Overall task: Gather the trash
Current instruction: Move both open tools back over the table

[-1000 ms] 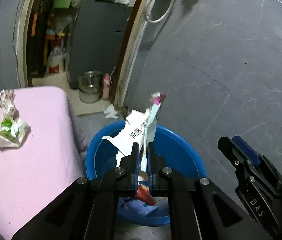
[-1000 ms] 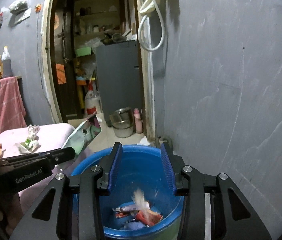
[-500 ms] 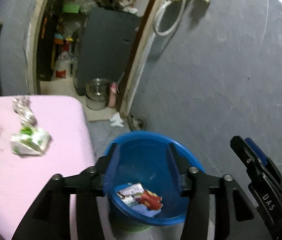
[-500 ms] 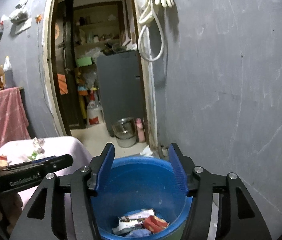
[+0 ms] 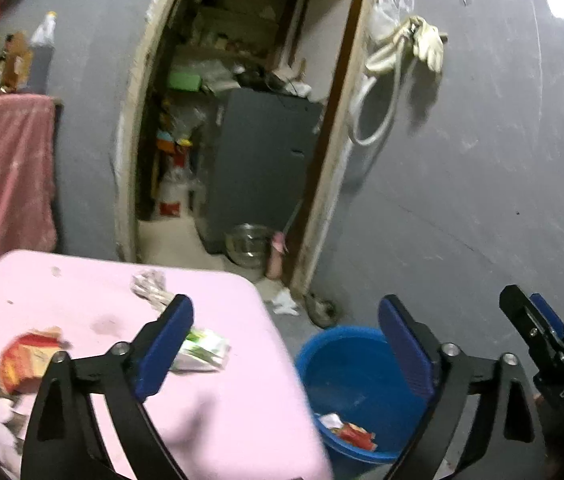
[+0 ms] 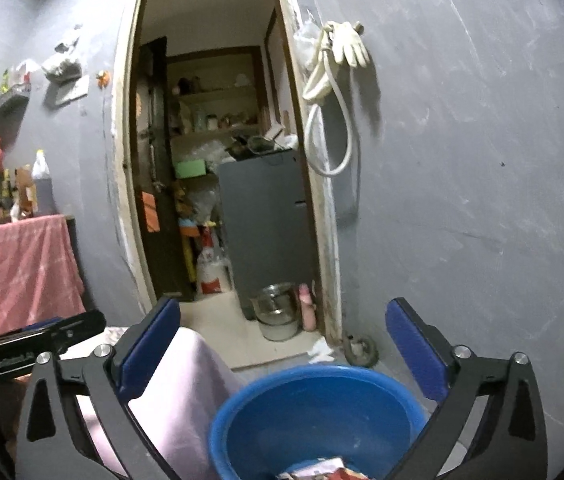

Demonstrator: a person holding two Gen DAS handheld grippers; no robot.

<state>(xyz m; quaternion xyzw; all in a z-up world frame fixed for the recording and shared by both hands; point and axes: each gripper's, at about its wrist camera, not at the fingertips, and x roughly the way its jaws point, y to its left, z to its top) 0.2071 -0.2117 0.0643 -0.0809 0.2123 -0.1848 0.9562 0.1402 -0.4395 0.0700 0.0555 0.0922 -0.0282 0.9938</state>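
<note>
Our left gripper (image 5: 286,344) has just been opening its jaws, and they now stand wide apart with nothing between the blue pads; the right gripper (image 6: 282,344) has likewise just been spreading, and its jaws are equally wide and empty.

Through the left gap we see the edge of the pink-covered table (image 5: 242,408) and, just beside it on the floor, the blue bucket (image 5: 346,372). In its bottom lie a red wrapper (image 5: 356,434) and a white scrap (image 5: 332,420), touching each other. The right wrist view looks down over the same blue bucket (image 6: 314,412) from nearer its rim, and only the tops of the wrappers show at the lower edge.

What the left view alone gives us is the trash left on the table: a green-and-white packet (image 5: 202,350) partly behind the left finger, a crumpled silver wrapper (image 5: 148,286) farther back, and a red-and-orange packet (image 5: 26,354) near the left edge, well apart from the others. The image is blurred, so we cannot read any print.

The right view alone shows the tabletop only as a pink corner, with the left gripper's black body at its left edge. Both views share the open doorway (image 6: 218,160), a steel pot (image 6: 276,312) on the floor inside it, and a white glove (image 6: 348,42) hung on the grey wall.
</note>
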